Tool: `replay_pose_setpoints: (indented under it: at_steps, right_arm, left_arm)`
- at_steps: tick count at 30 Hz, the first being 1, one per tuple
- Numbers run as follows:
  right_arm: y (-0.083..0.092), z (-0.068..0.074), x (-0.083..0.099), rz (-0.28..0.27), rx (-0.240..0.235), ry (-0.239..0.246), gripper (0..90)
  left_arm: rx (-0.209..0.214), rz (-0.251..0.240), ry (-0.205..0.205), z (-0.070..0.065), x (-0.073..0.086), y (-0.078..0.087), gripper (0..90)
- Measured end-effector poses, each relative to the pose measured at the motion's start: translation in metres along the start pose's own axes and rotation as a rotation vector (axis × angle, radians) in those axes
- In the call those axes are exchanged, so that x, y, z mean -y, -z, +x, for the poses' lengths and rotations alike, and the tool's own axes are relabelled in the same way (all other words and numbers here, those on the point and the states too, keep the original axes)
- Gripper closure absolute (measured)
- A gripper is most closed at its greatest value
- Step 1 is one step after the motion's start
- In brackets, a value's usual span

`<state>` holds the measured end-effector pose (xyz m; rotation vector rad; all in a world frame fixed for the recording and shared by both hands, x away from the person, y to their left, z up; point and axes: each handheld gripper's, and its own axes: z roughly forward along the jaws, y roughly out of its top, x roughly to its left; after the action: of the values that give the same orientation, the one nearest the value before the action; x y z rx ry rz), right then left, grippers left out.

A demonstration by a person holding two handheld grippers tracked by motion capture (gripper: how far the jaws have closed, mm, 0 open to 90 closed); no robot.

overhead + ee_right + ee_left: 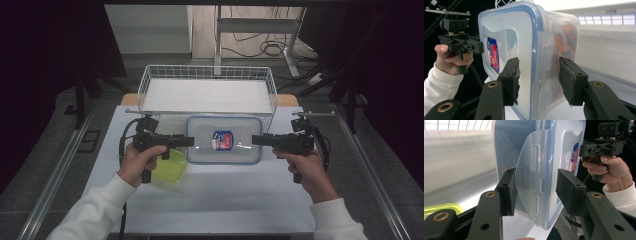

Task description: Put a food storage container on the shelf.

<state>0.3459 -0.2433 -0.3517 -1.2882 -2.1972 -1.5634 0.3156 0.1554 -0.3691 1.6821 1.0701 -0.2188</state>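
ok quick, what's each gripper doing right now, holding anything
left gripper: closed on the left end of the clear lidded container, gripping its latch flap.
right gripper: closed on the same container's right end.

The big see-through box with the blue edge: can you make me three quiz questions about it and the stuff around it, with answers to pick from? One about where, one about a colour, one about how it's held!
1. Where is the wire basket?
A. beyond the box
B. on top of the box
C. under the person's left sleeve

2. What colour is the small tub below the left gripper?
A. red
B. yellow-green
C. black

3. How is the box held?
A. by the left gripper alone
B. by nothing, both grippers far off
C. one gripper at each end

Answers:
1 A, the high view shows the basket at the far side of the table, behind the box.
2 B, its rim shows bright yellow-green.
3 C, the left gripper's jaws straddle its side flap, and the right gripper straddles the opposite end.
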Motion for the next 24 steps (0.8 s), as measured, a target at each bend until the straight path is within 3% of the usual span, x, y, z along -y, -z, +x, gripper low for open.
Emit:
replay_pose_setpoints:
  at_steps: [4,14,24]
  right_arm:
    - [-0.001,0.002,-0.009,0.0,0.001,0.01,52.1]
    - [-0.001,0.015,-0.037,-0.016,-0.007,0.031,52.1]
    - [-0.006,0.021,-0.072,-0.012,-0.006,0.039,52.1]
  left_arm:
    - [0.001,-0.01,0.003,0.0,-0.011,0.005,52.7]
    - [0.009,-0.02,-0.036,-0.004,-0.04,0.022,53.3]
    - [0.014,-0.021,-0.03,0.002,-0.072,0.032,53.4]
